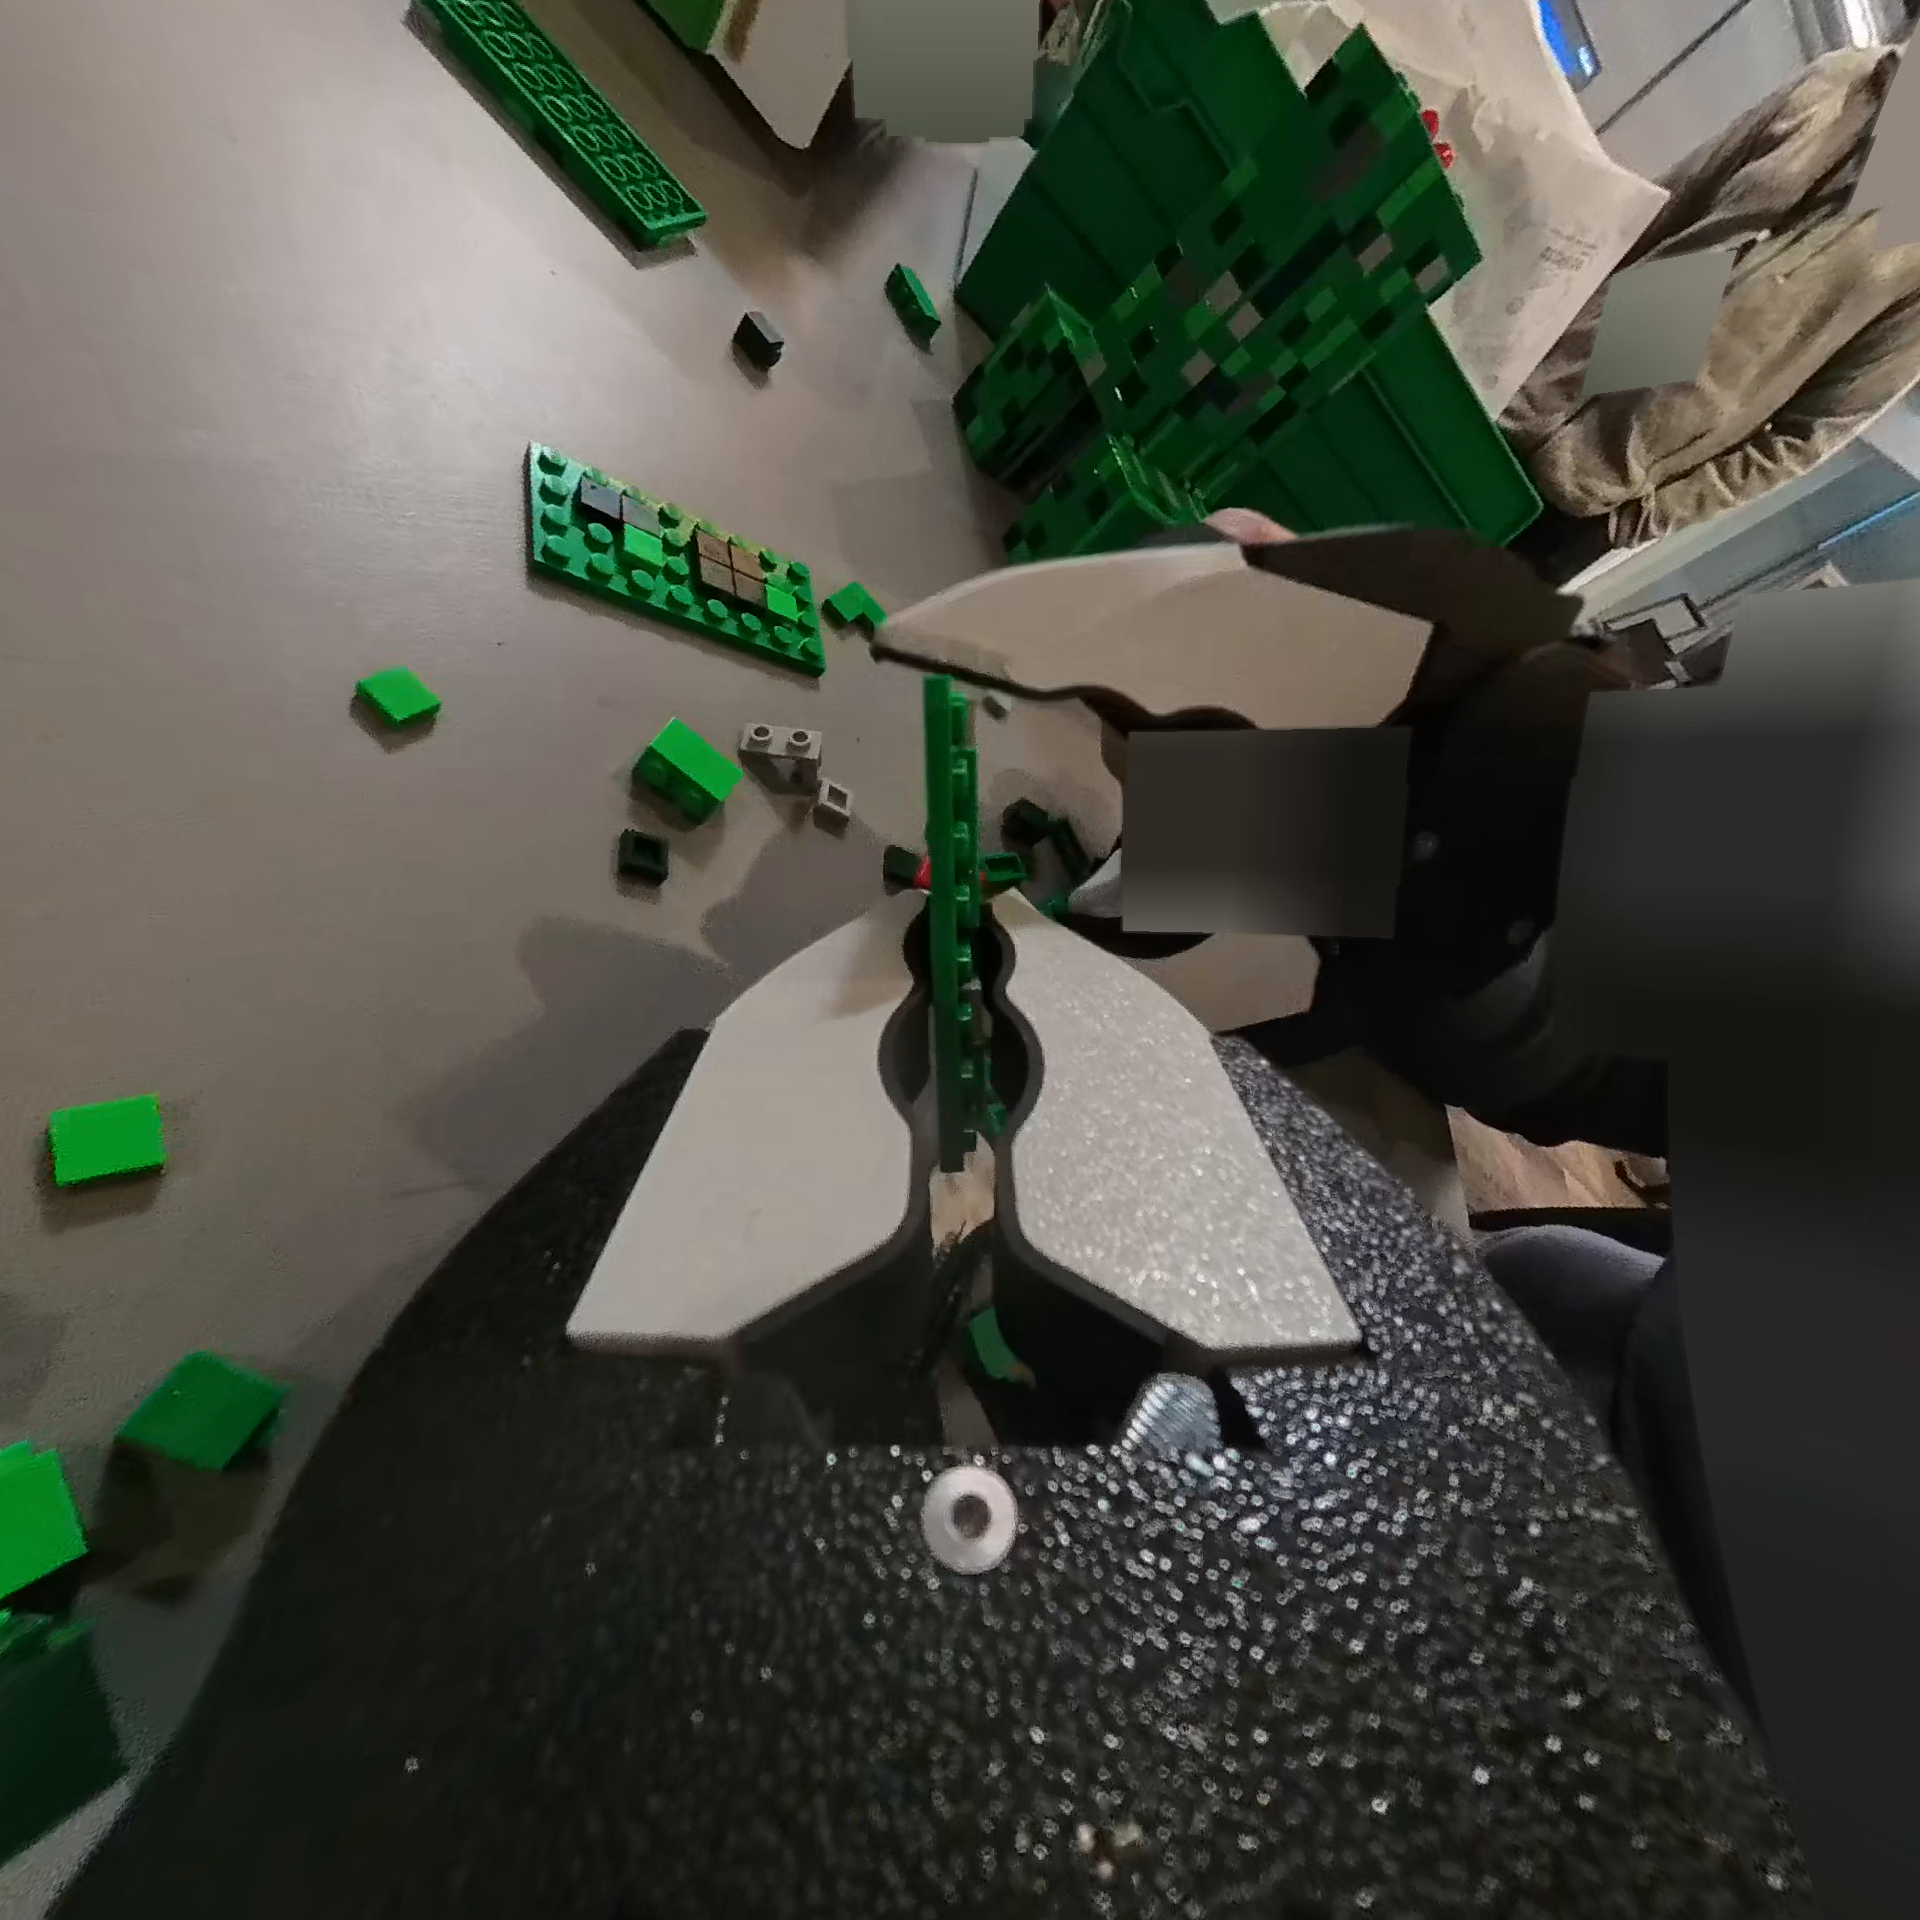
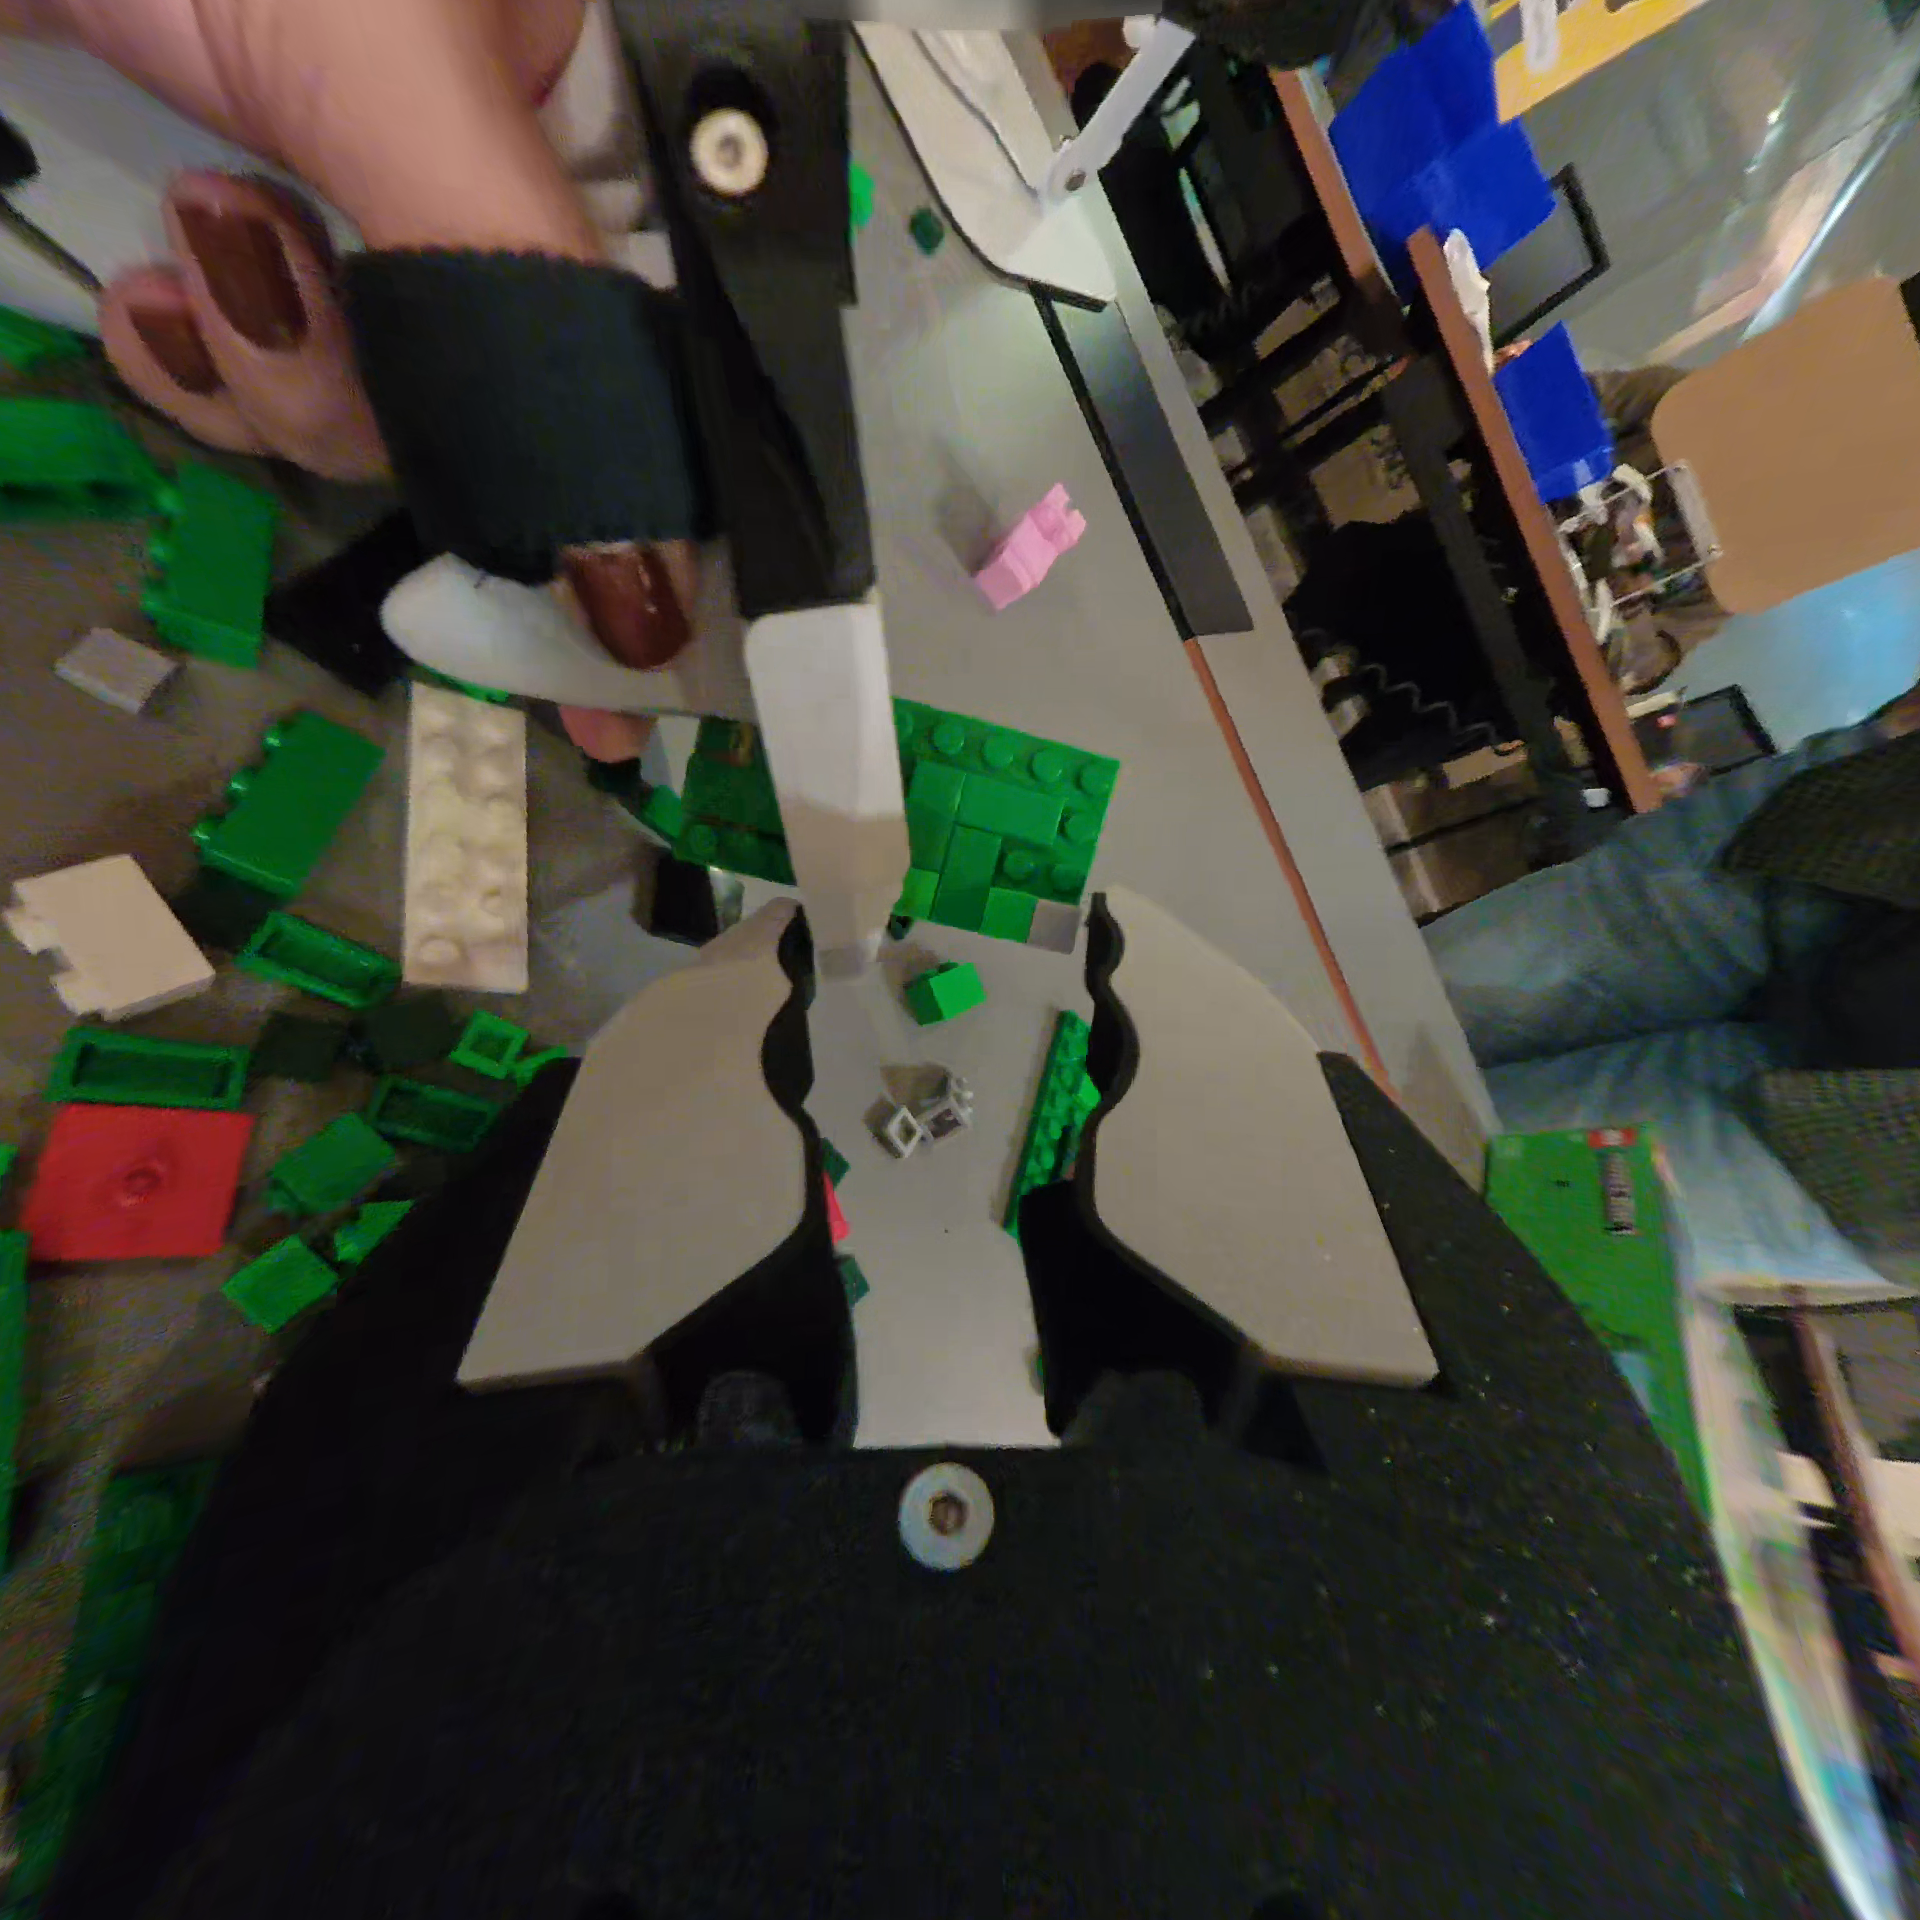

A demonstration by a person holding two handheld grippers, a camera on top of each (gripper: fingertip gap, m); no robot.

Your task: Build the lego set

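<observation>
Two grippers are mine: my left gripper (image 1: pixel 951 935) is clamped on a thin green plate (image 1: pixel 951 831) held edge-on above the table (image 1: pixel 260 520), while my right gripper (image 2: pixel 945 935) hangs with fingers apart over loose bricks. Light and stiff, I judge; it could pivot, so gripping its flat faces suits best.

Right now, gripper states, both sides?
Left gripper: shut on green plate, held on edge.
Right gripper: open, holding nothing.
</observation>
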